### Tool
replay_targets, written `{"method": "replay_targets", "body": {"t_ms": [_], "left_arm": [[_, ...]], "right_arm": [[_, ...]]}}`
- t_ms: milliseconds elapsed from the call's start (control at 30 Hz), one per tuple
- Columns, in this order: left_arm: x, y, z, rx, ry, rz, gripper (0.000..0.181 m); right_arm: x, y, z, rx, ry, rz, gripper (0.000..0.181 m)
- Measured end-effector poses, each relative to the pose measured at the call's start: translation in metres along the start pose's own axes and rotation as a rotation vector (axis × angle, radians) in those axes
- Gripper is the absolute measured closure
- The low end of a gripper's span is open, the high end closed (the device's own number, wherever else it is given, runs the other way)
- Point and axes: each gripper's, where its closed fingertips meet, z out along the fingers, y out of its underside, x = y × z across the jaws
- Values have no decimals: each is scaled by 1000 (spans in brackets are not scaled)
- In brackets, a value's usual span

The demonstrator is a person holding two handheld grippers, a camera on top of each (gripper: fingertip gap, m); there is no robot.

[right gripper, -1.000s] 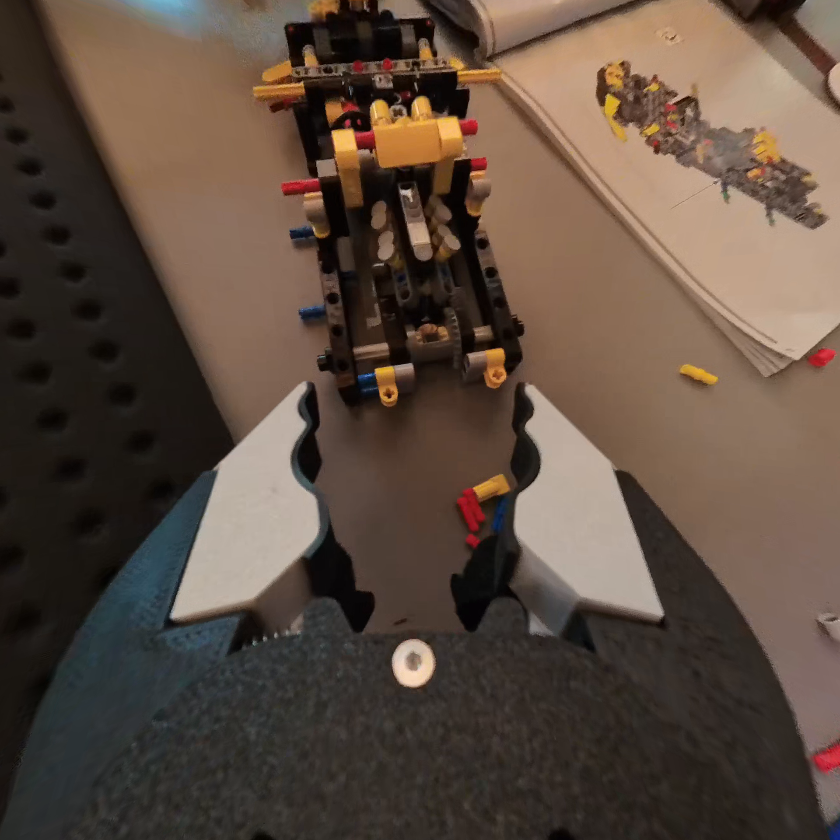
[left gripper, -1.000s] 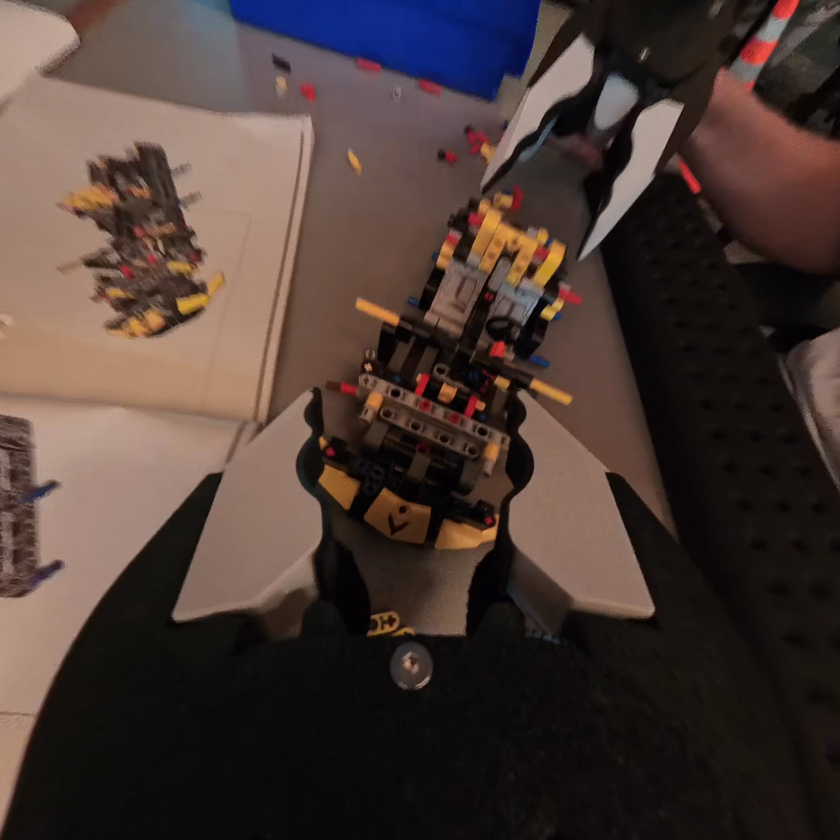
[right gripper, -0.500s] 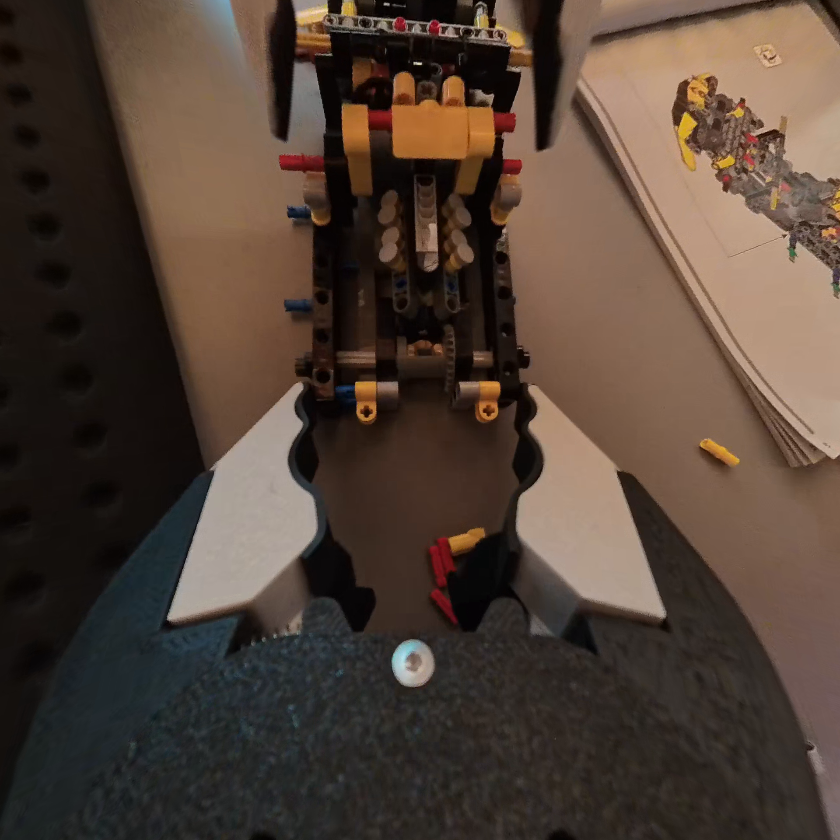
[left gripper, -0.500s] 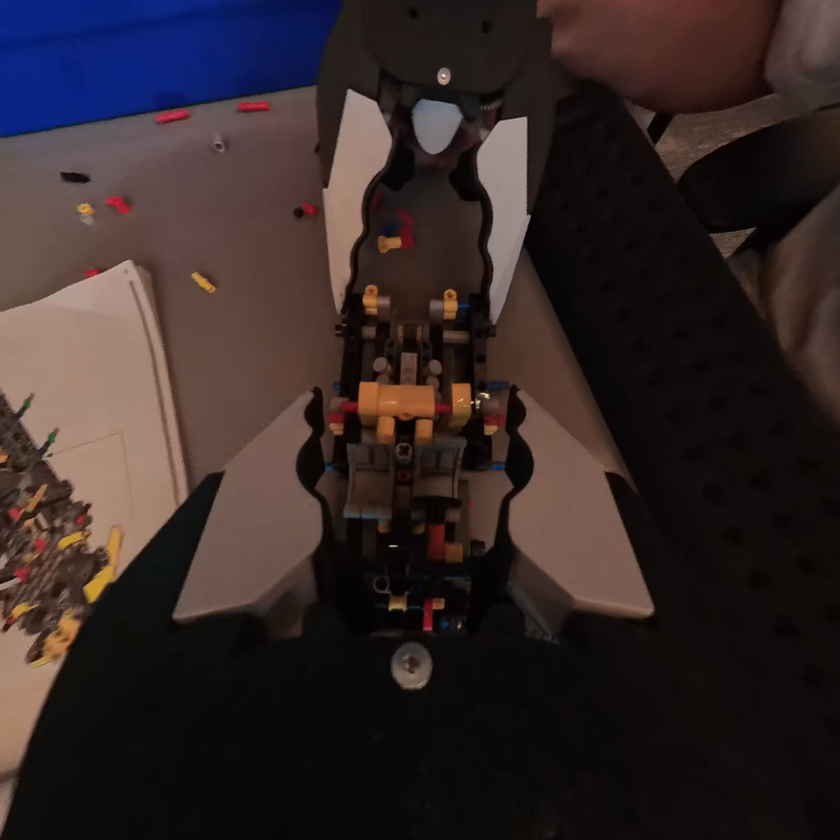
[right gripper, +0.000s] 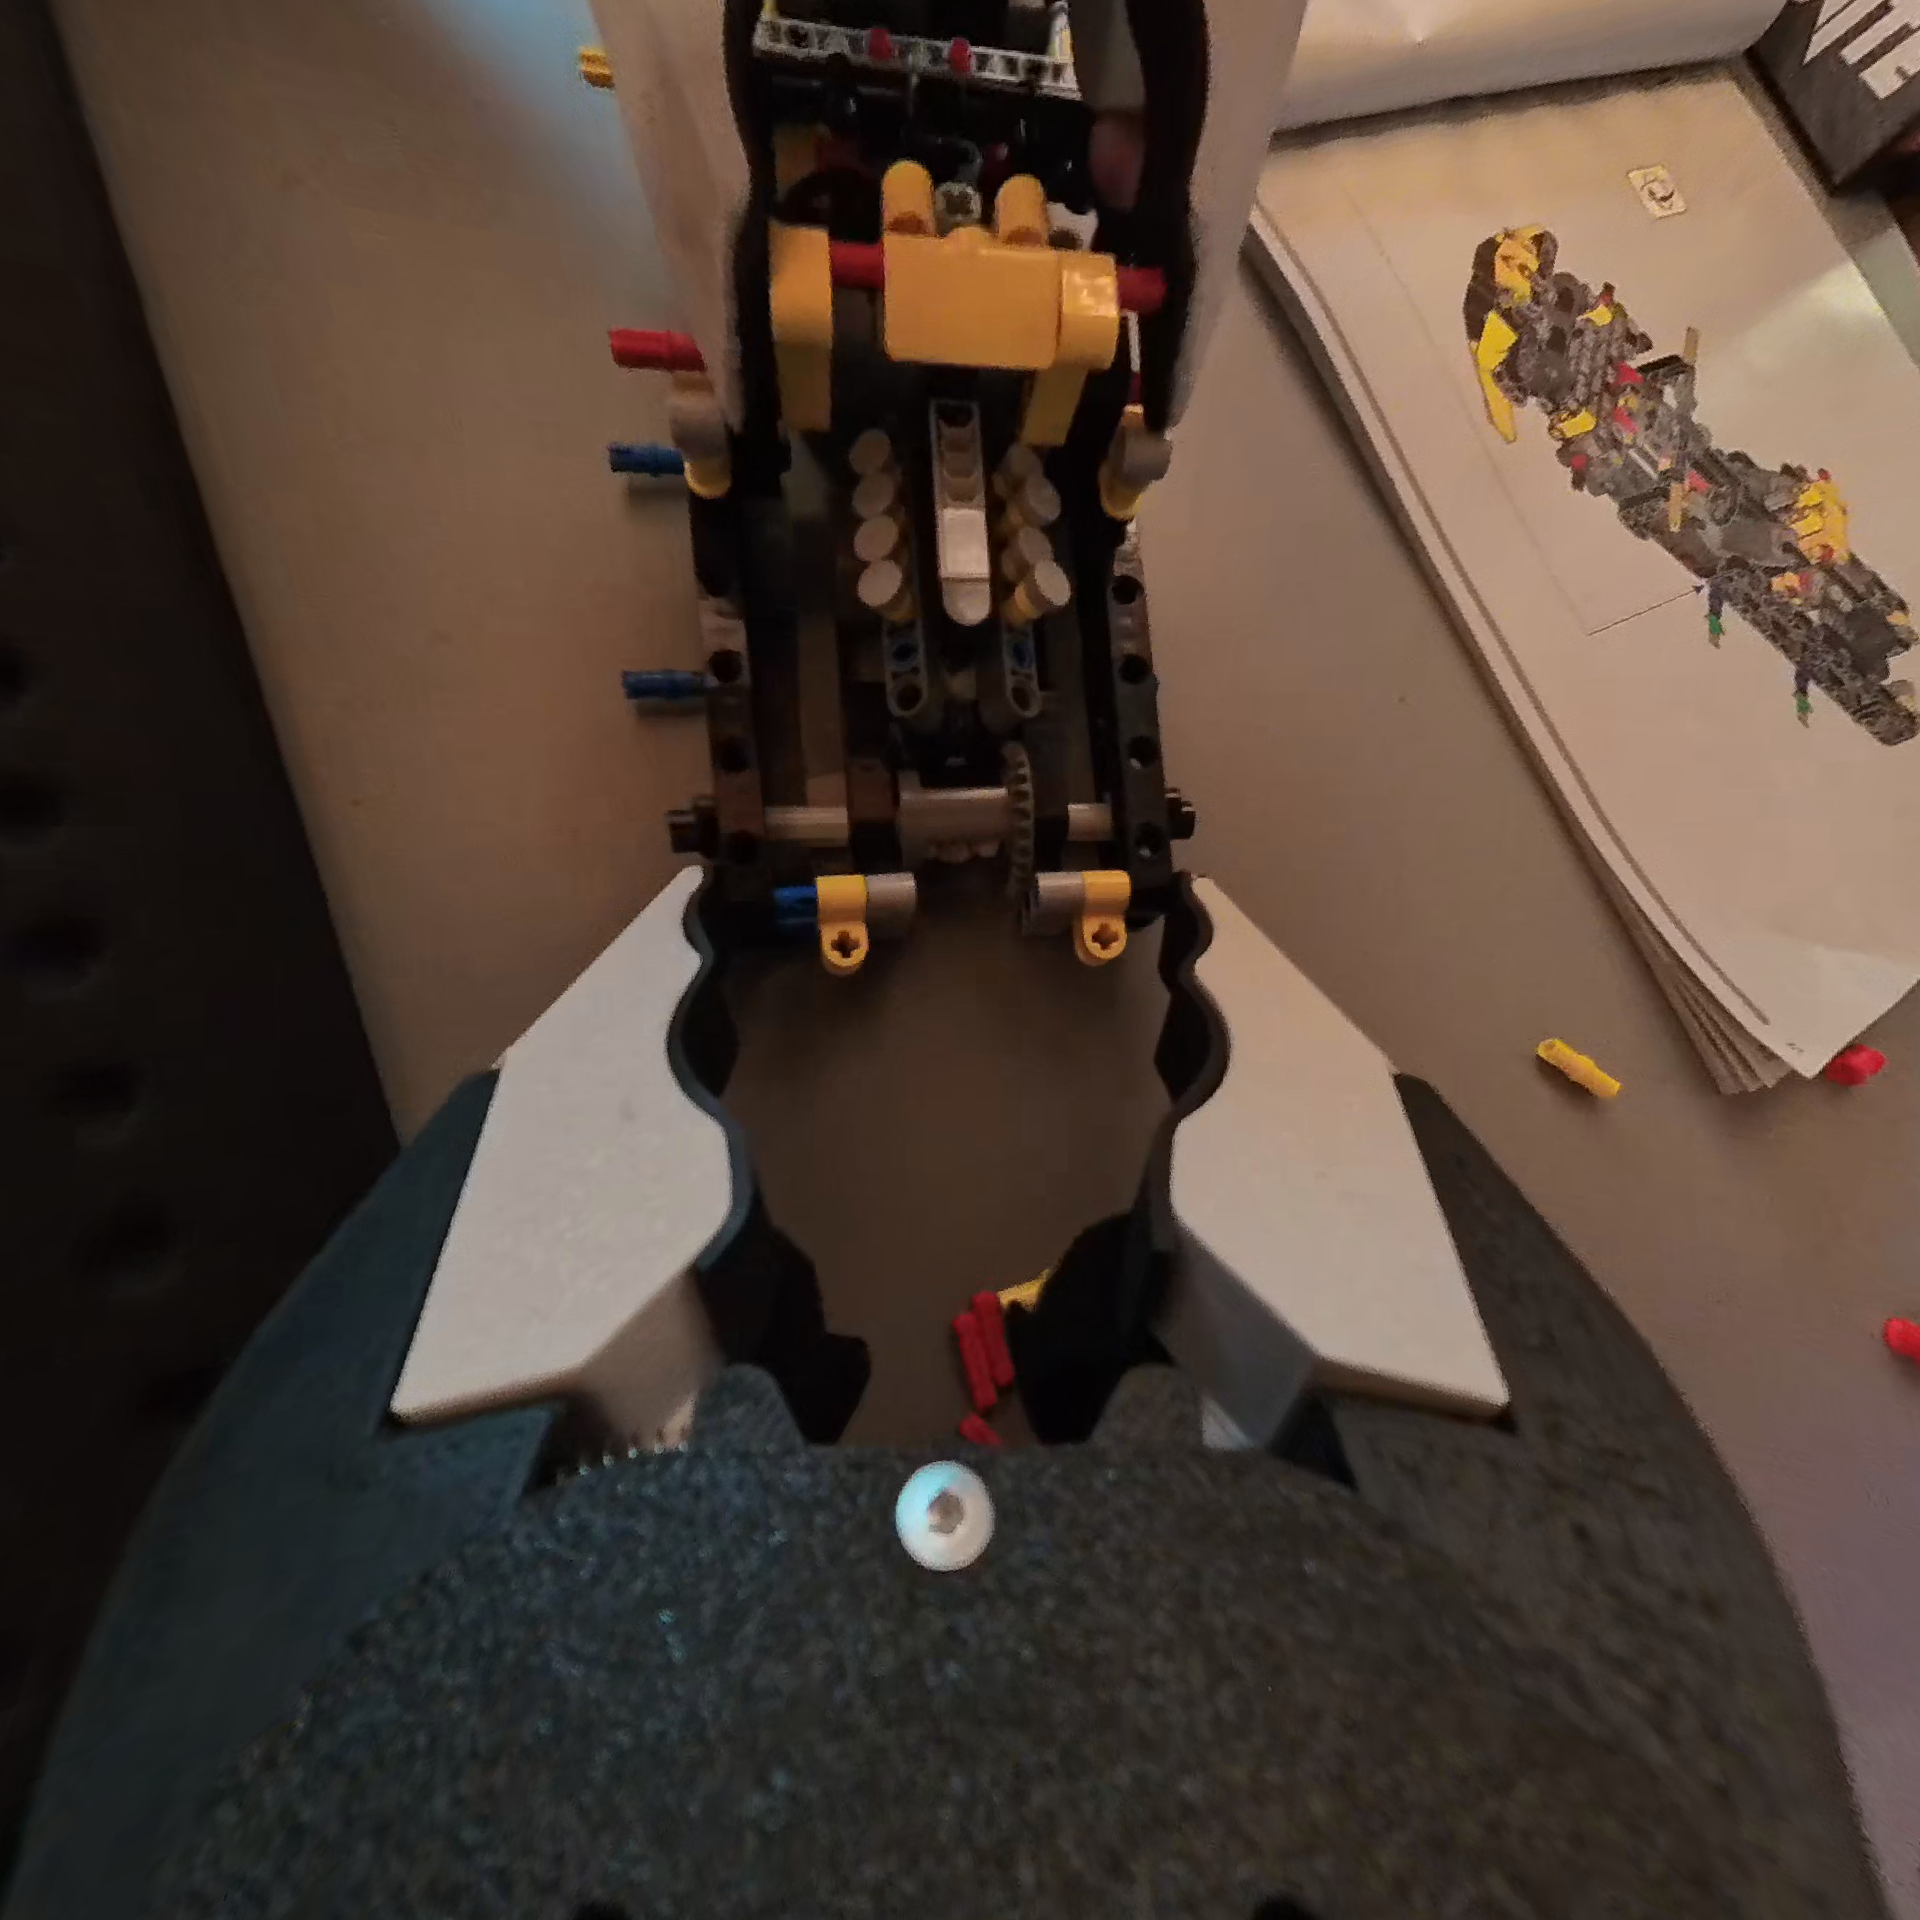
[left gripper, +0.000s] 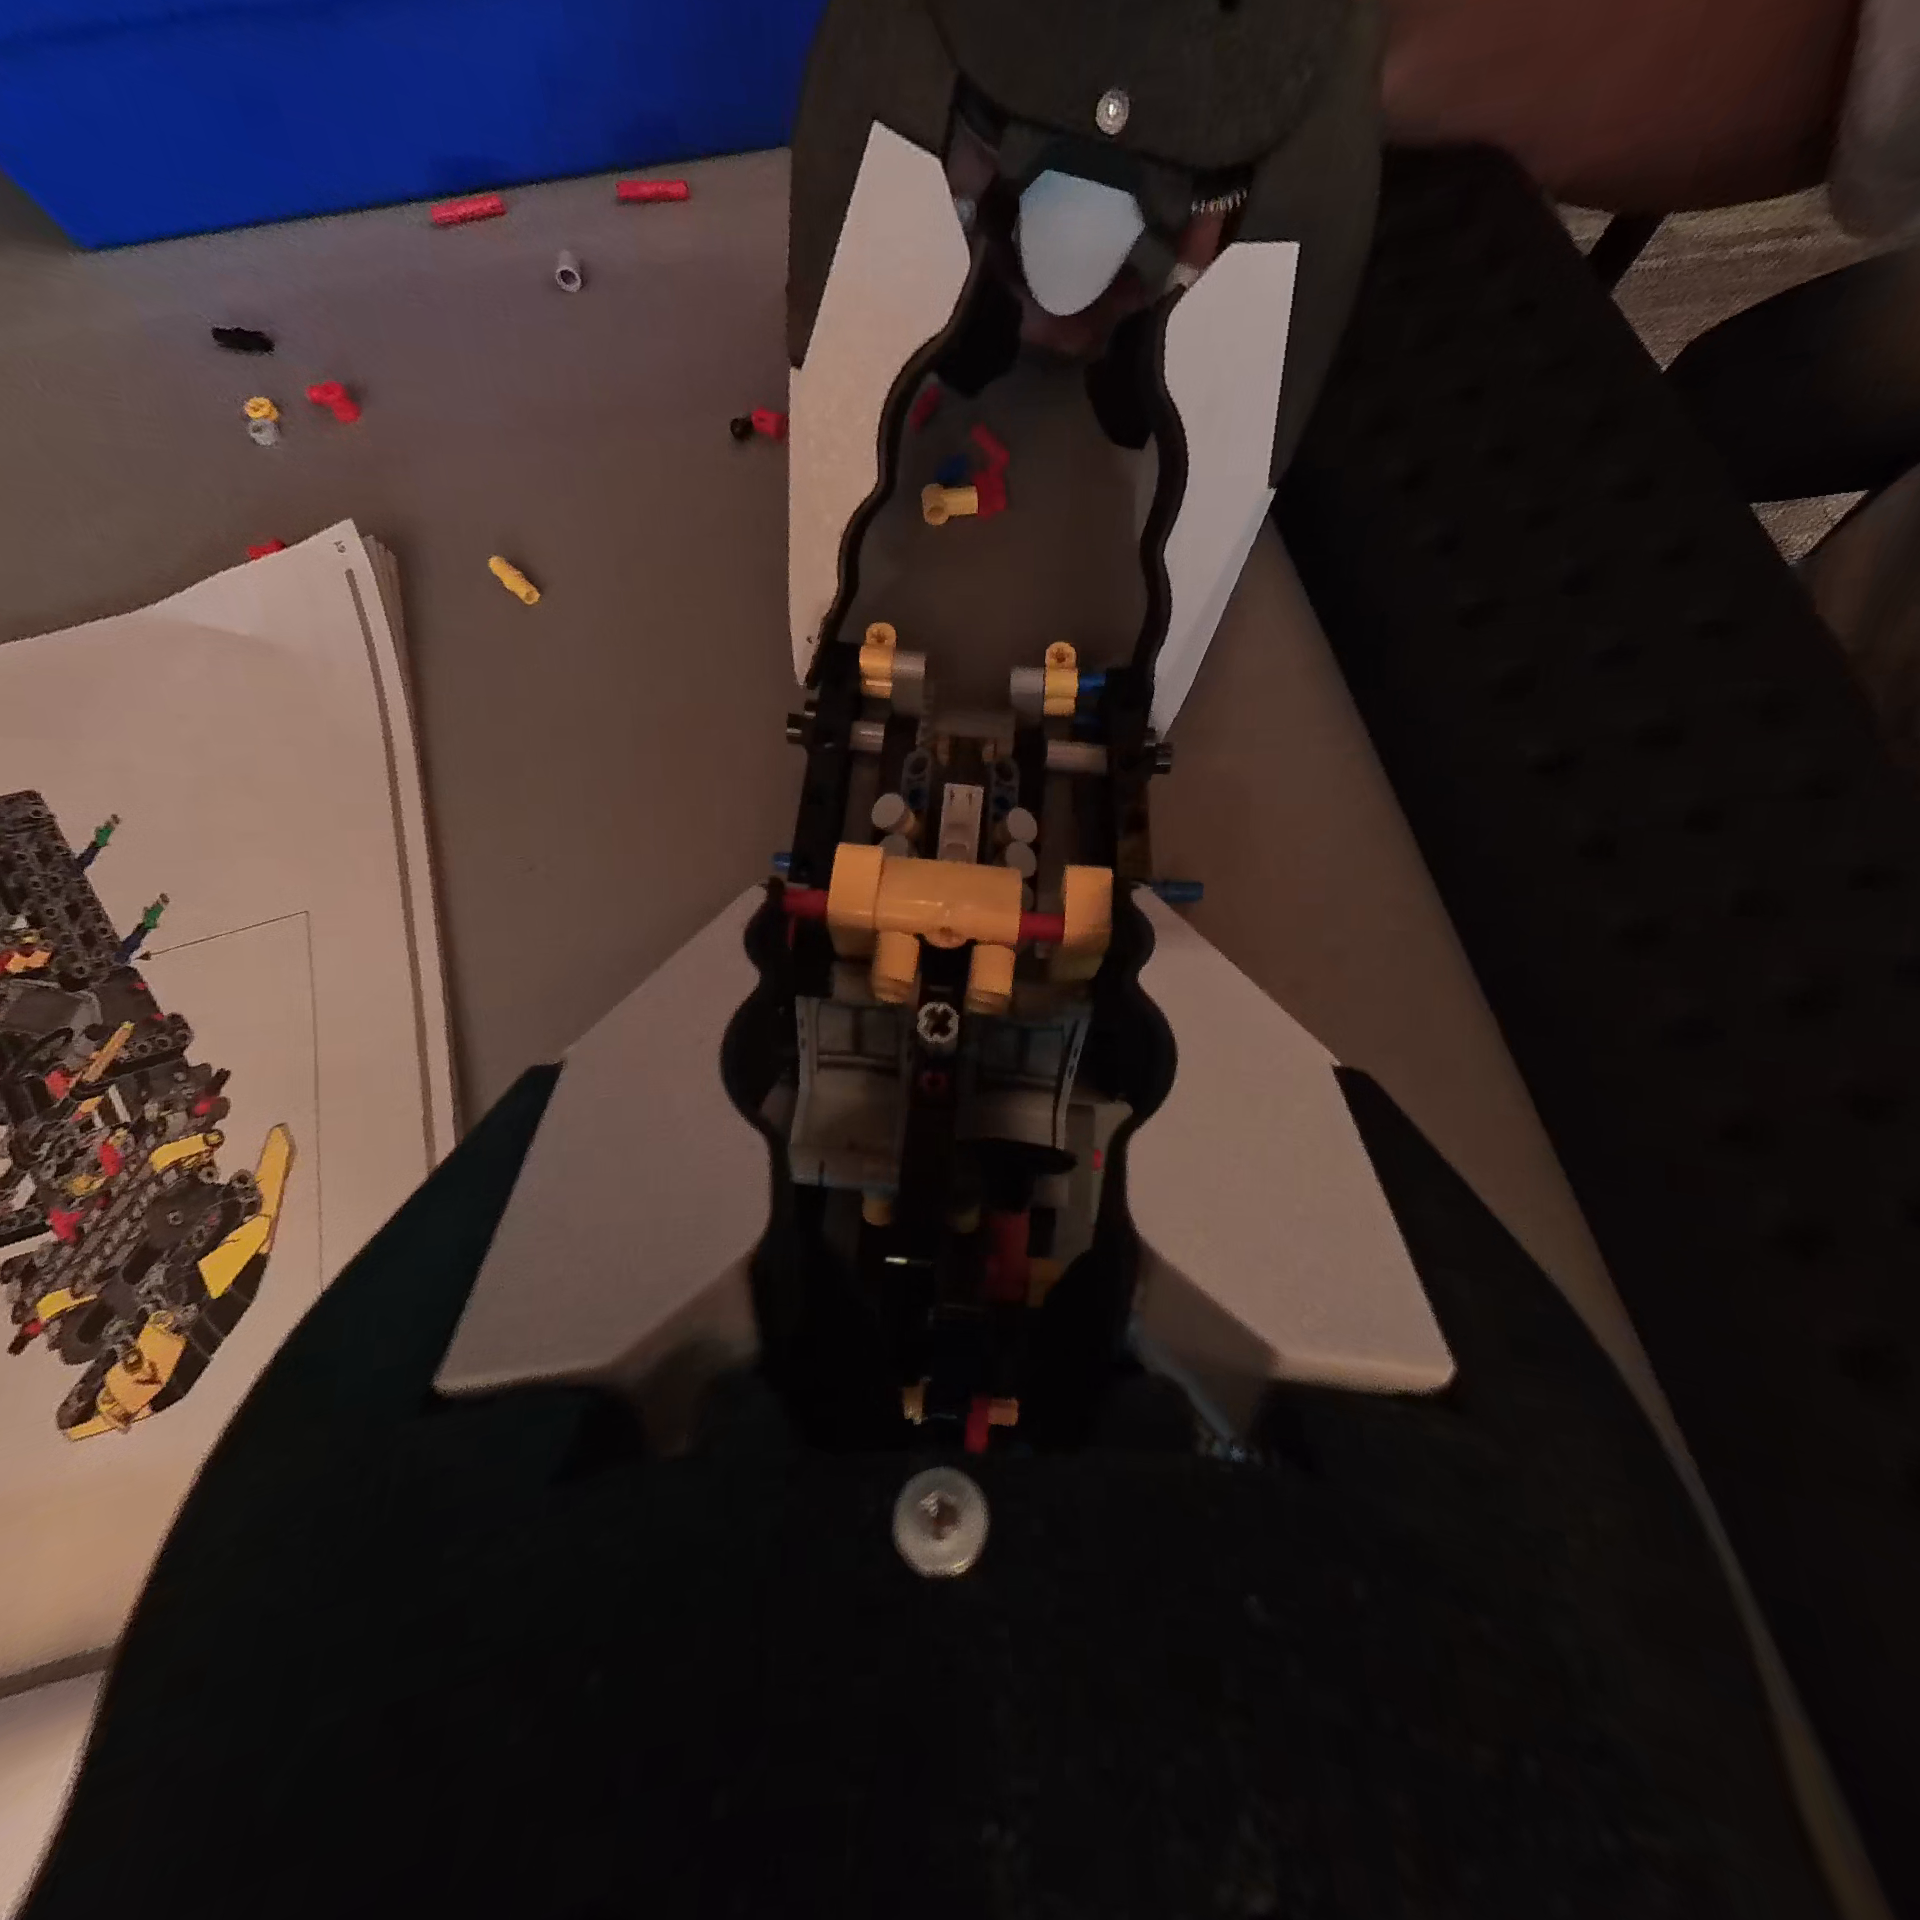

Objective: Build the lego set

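Note:
A black, yellow and grey lego car chassis (left gripper: pixel 945 904) lies lengthwise on the grey table. My left gripper (left gripper: pixel 951 914) straddles its front half, and its jaws press against the model's sides near the yellow block. My right gripper (right gripper: pixel 940 904) faces it from the other end, open and empty, with its fingertips level with the rear corners of the chassis (right gripper: pixel 935 520). In the left wrist view the right gripper (left gripper: pixel 987 623) shows at the top. In the right wrist view the left gripper's white fingers (right gripper: pixel 1226 208) flank the far half. The model's nose is hidden under my left gripper.
An open instruction booklet (left gripper: pixel 208 935) lies beside the model; it also shows in the right wrist view (right gripper: pixel 1662 623). Loose red, yellow and blue pins (left gripper: pixel 966 488) lie between the right fingers; others are scattered near a blue bin (left gripper: pixel 364 94). A dark perforated surface (left gripper: pixel 1558 831) borders the table edge. Across from one pair of fingers to the other is roughly 7 centimeters.
My left gripper has slid forward over the model and its jaws have narrowed onto its sides. My right gripper has come up to the model's rear end, still open.

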Motion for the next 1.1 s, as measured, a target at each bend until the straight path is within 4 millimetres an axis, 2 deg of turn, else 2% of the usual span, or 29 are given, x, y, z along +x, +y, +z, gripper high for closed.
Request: {"method": "replay_targets", "body": {"t_ms": [267, 400, 500, 600, 633, 667, 733, 967, 1100], "left_arm": [[-1, 1, 0, -21, -17, 9, 120], [-4, 1, 0, -17, -24, -10, 120], [-5, 1, 0, -16, -35, -16, 120], [-9, 1, 1, -13, -55, -35, 120], [-10, 1, 1, -11, -57, -37, 120], [-9, 0, 1, -9, -57, -35, 120], [-9, 0, 1, -10, -59, -31, 120], [-4, -2, 4, -1, -47, -9, 120], [-5, -3, 5, 2, -52, -13, 120]], "right_arm": [[1, -1, 1, 33, -13, 14, 98], [11, -2, -1, 60, 55, 8, 85], [8, -4, -7, 46, 155, -94, 97], [0, -5, -10, 27, 233, -243, 127], [-4, -4, -9, 17, 221, -265, 139], [-6, -3, -7, 9, 204, -254, 143], [-7, -2, -7, -4, 153, -202, 143], [-21, 11, -8, -202, -244, 8, 148], [-21, 13, -10, -346, -294, -19, 148]]}}
